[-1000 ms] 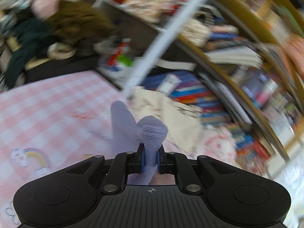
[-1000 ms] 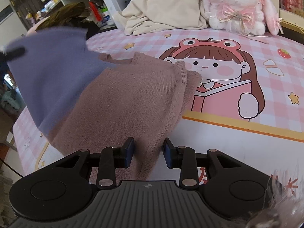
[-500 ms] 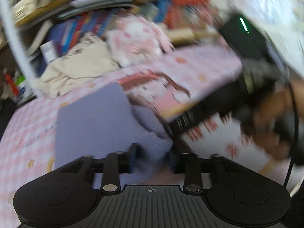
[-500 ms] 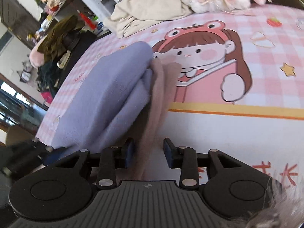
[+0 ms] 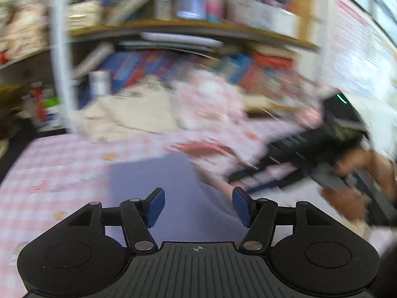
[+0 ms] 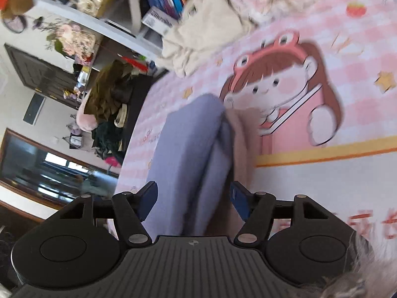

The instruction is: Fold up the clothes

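A: On the pink checked bed (image 6: pixel 347 57), lavender garment (image 6: pixel 188 149) lies doubled over a brownish one (image 6: pixel 244 139).
B: Grippers?
A: My left gripper (image 5: pixel 197 207) and right gripper (image 6: pixel 192 200) both spread, holding nothing. Fold looks laid; further folds undecidable.

The purple cloth (image 6: pixel 188 149) looks soft and fuzzy, like fleece. The brown cloth (image 6: pixel 244 139) at 3 o'clock beside it looks fuzzy too. The pink checked sheet (image 6: pixel 359 57) is smooth. The right gripper (image 6: pixel 193 201) is matt black plastic with ridges.
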{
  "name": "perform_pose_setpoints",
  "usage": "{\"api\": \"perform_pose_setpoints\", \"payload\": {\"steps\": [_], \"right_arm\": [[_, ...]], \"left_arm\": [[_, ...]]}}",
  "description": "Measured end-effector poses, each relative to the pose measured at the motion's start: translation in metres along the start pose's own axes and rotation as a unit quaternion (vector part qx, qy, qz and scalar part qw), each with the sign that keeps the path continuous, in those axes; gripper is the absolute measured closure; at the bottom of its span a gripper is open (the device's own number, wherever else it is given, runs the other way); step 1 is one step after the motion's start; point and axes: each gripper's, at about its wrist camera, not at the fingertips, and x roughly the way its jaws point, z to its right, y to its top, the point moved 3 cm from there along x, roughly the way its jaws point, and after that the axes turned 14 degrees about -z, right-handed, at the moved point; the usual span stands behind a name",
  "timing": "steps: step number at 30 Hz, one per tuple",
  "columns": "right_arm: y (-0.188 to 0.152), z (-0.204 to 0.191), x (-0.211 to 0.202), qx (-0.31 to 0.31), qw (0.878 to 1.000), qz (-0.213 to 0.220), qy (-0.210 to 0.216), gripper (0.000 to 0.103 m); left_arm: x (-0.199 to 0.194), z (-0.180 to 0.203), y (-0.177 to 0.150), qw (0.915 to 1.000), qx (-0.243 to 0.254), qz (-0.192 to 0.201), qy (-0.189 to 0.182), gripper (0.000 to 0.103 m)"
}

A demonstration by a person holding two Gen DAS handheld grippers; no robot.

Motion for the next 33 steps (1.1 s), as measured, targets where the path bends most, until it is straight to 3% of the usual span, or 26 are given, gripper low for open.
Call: {"api": "perform_pose_setpoints", "payload": {"steps": [3, 7, 10, 13, 17, 19, 20, 23, 27, 29, 33], "right_arm": [[0.007, 0.008, 0.026, 0.031, 0.999, -0.026, -0.014, 0.038], [0.012, 0.009, 0.041, 0.057, 0.998, -0.014, 0.011, 0.033], [0.018, -0.006, 0.047, 0.028, 0.999, -0.018, 0.031, 0.032], [0.028, -0.008, 0.054, 0.036, 0.999, -0.016, 0.034, 0.029], [0.044, 0.005, 0.052, 0.085, 0.994, 0.018, 0.06, 0.032], [0.052, 0.012, 0.052, 0.11, 0.991, 0.035, 0.073, 0.046], [0.055, 0.014, 0.048, 0.115, 0.989, 0.048, 0.084, 0.047], [0.056, 0.005, 0.012, 0.082, 0.98, 0.121, 0.135, 0.05], [0.055, -0.006, -0.019, 0.034, 0.987, 0.158, -0.014, 0.05], [0.049, -0.02, -0.017, -0.018, 0.988, 0.132, -0.073, 0.048], [0.024, -0.033, 0.016, -0.05, 0.99, 0.043, -0.121, 0.046]], "left_arm": [[0.026, -0.01, -0.005, 0.9993, 0.0, -0.028, 0.023, 0.048], [0.065, 0.006, -0.037, 0.9929, 0.059, -0.102, 0.02, 0.054], [0.068, 0.012, -0.053, 0.9903, 0.096, -0.098, 0.022, 0.055], [0.066, 0.004, -0.05, 0.9903, 0.094, -0.102, -0.001, 0.055], [0.064, 0.001, -0.052, 0.9887, 0.108, -0.103, -0.013, 0.056], [0.062, 0.001, -0.054, 0.989, 0.107, -0.101, -0.016, 0.056], [0.062, 0.001, -0.054, 0.9889, 0.108, -0.101, -0.016, 0.056], [0.063, -0.001, -0.053, 0.9878, 0.115, -0.103, -0.021, 0.056], [0.062, -0.002, -0.045, 0.9872, 0.116, -0.107, -0.021, 0.055], [0.058, -0.002, -0.041, 0.9874, 0.117, -0.104, -0.018, 0.055], [0.04, -0.014, -0.028, 0.9931, 0.095, -0.068, -0.011, 0.055]]}}
